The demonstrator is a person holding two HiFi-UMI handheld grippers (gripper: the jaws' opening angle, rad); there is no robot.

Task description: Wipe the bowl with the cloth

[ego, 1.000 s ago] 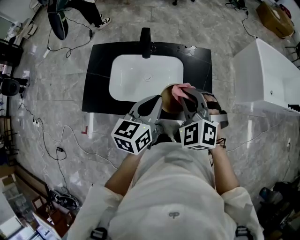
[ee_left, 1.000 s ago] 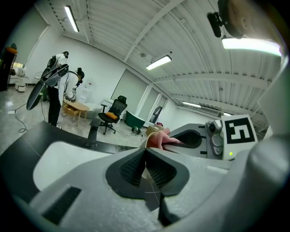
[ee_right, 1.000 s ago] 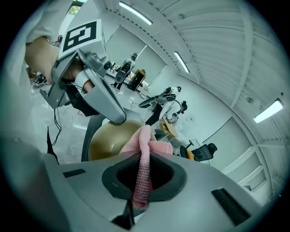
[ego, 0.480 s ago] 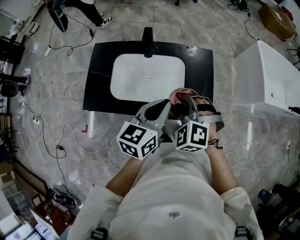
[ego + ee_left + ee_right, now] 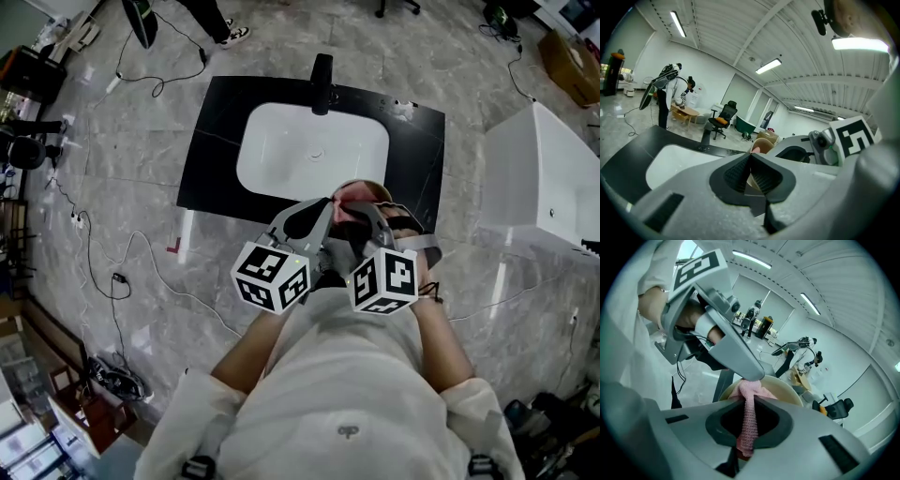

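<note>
- Progress, as I judge it, is mid-wipe: bowl and cloth are both gripped and the cloth lies against the bowl's inside. How much of the surface is already wiped cannot be told.
- Left gripper [image 5: 751, 156]: its jaws are pinched together on the thin rim of the tan bowl [image 5: 787, 389]. The bowl sits straight ahead of its tips and appears held up clear of the counter.
- Bowl contents: only a bunched end of the cloth, pressed in on the side next to the left gripper's tips. No food or water shows, though much of the inside is hidden.
- Right gripper [image 5: 749, 400]: it is clenched on the pink knitted cloth [image 5: 746, 427]. A strip of the cloth runs between the pads and on into the bowl just beyond its tips.
- What is left, probably: carrying the cloth round the rest of the inner wall, then setting the bowl down.
- Sink [image 5: 258, 159]: it lies beyond both grippers' tips, set in the black counter [image 5: 211, 159]. Its white basin shows only a drain.
- White tub [image 5: 534, 178]: it stands well off to the right gripper's right, and its inside is not visible.
</note>
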